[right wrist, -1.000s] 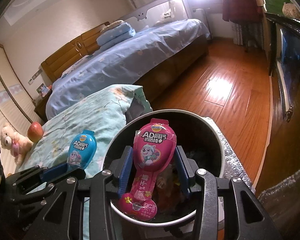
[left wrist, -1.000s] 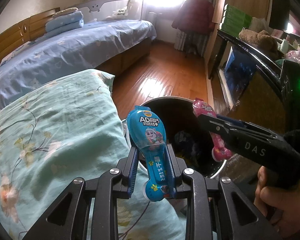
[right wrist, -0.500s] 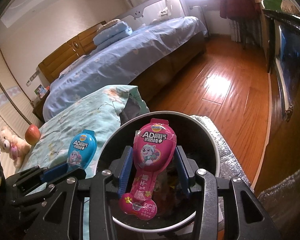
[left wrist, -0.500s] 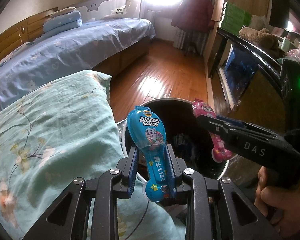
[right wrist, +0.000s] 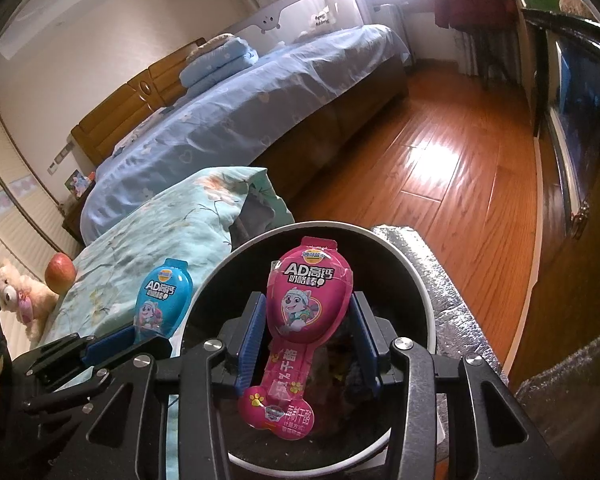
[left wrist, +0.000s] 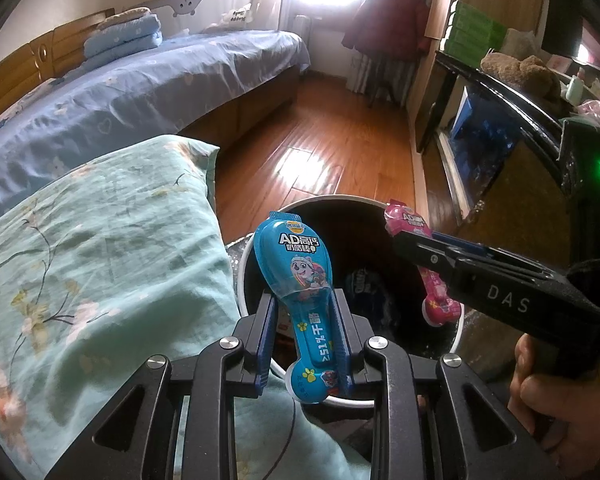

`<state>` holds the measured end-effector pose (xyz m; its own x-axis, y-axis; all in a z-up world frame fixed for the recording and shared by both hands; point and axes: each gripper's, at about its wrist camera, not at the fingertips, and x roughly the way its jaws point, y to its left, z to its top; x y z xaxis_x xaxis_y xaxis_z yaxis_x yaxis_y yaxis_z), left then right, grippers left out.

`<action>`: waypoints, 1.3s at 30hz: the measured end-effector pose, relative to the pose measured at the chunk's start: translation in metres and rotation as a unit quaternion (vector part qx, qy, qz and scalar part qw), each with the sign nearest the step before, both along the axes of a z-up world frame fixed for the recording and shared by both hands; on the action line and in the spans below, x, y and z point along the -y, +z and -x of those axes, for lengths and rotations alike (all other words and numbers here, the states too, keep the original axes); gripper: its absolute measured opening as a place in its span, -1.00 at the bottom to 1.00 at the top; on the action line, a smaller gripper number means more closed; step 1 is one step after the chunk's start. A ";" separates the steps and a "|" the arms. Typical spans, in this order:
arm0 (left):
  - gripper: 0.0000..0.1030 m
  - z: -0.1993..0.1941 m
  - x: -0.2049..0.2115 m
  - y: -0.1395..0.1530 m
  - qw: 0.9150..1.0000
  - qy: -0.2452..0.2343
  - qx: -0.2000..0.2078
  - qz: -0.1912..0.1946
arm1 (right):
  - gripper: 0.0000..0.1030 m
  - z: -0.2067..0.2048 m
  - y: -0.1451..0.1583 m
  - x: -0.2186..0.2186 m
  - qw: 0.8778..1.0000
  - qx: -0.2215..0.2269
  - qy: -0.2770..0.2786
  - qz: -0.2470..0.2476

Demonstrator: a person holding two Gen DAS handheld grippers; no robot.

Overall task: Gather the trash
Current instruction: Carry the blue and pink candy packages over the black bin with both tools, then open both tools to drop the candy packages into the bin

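Observation:
My left gripper (left wrist: 305, 322) is shut on a blue snack wrapper (left wrist: 300, 280) and holds it over the near left rim of a round trash bin (left wrist: 244, 280) with a white rim and dark inside. My right gripper (right wrist: 306, 330) is shut on a pink snack wrapper (right wrist: 306, 308) and holds it above the bin's opening (right wrist: 430, 320). In the left wrist view the right gripper (left wrist: 416, 240) comes in from the right with the pink wrapper (left wrist: 436, 304). In the right wrist view the left gripper (right wrist: 140, 336) with the blue wrapper (right wrist: 162, 304) is at the left. Trash lies in the bin.
A green floral quilt (left wrist: 80, 272) lies left of the bin. A bed with blue sheets (left wrist: 140, 88) stands beyond. An apple (right wrist: 60, 272) and a toy bear (right wrist: 18, 300) lie on the quilt. Wooden floor (left wrist: 320, 152) stretches ahead; a dark cabinet (left wrist: 500, 140) stands right.
Both grippers have moved slightly forward toward the bin, the left wrapper now over the rim. Both wrappers are still held.

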<state>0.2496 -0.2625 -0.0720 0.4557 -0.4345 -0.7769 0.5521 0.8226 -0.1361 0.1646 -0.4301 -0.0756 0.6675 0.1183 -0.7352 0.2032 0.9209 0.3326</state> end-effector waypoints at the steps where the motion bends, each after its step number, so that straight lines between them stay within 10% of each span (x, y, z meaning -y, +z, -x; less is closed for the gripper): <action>1: -0.52 0.000 0.000 0.000 1.000 0.000 -0.001 0.000 | -0.16 -0.001 0.000 0.000 1.000 0.000 0.000 0.000; 24: -0.50 -0.009 0.007 -0.003 1.000 -0.003 -0.016 0.005 | -0.10 -0.006 -0.007 0.004 1.000 -0.009 -0.005 -0.005; 30: 0.09 -0.005 0.000 0.002 1.000 0.006 -0.005 0.004 | -0.08 -0.005 -0.006 0.007 1.000 -0.010 -0.008 -0.020; 39: 0.09 0.016 -0.040 0.011 0.999 0.034 0.001 0.022 | -0.01 0.010 0.004 -0.005 1.000 0.003 -0.003 -0.021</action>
